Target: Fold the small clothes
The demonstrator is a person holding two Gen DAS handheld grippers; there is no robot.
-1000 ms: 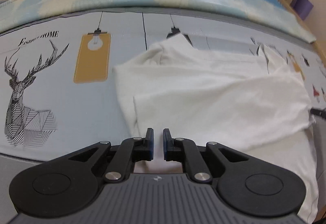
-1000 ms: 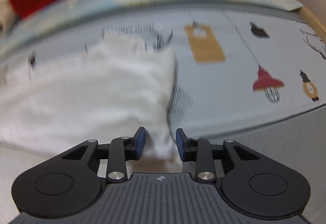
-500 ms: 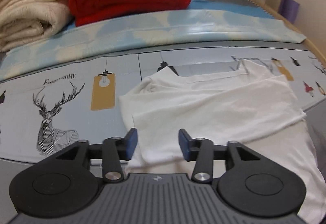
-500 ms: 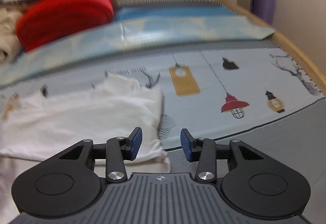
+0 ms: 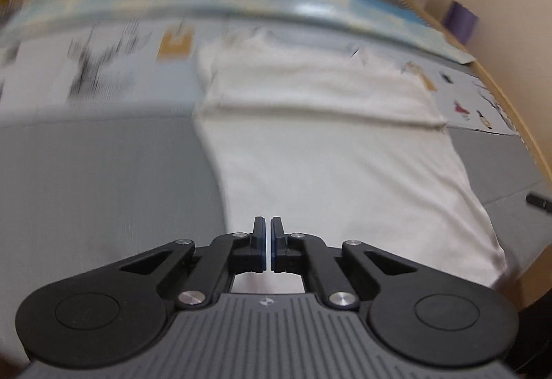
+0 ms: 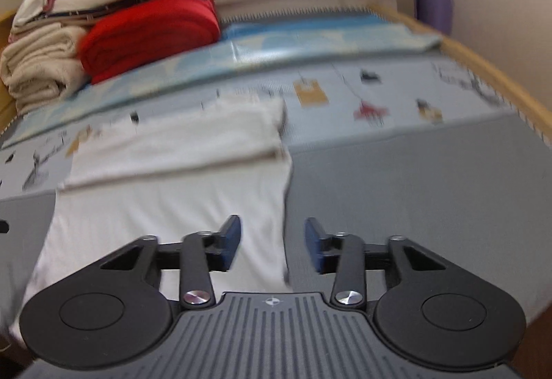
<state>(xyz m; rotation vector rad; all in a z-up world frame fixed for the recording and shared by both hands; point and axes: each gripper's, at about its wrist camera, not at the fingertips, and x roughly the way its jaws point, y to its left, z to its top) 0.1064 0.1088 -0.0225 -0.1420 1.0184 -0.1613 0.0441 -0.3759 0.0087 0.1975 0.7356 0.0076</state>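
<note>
Blue pads, left gripper point(image 5: 267, 242): seen almost together at lower centre of the left view, a hairline slit between them; nothing is seen clamped.
Left gripper position: held over the near hem of the white garment point(image 5: 331, 151); contact with the cloth cannot be told.
Blue pads, right gripper point(image 6: 272, 246): apart and closing, at lower centre of the right view; the garment's right edge point(image 6: 172, 206) is seen through the gap, not pressed by either pad.
Right fingers: one finger point(image 6: 230, 242) is over white cloth, the other over grey bedding.
Garment: laid flat mid-frame in both views, its far part folded over toward the camera, the fold edge running across the frame as a doubled band.
Surface: grey sheet point(image 6: 414, 199) under the near half of the garment; printed pale-blue cover point(image 6: 379, 92) with lamp motifs under the far half.
Background, upper left of right view: red folded blanket point(image 6: 148, 33) beside a cream towel stack point(image 6: 41, 68).
Right edge: wooden bed rail point(image 6: 490, 75) is noted.
Image quality: left view motion-blurred.
</note>
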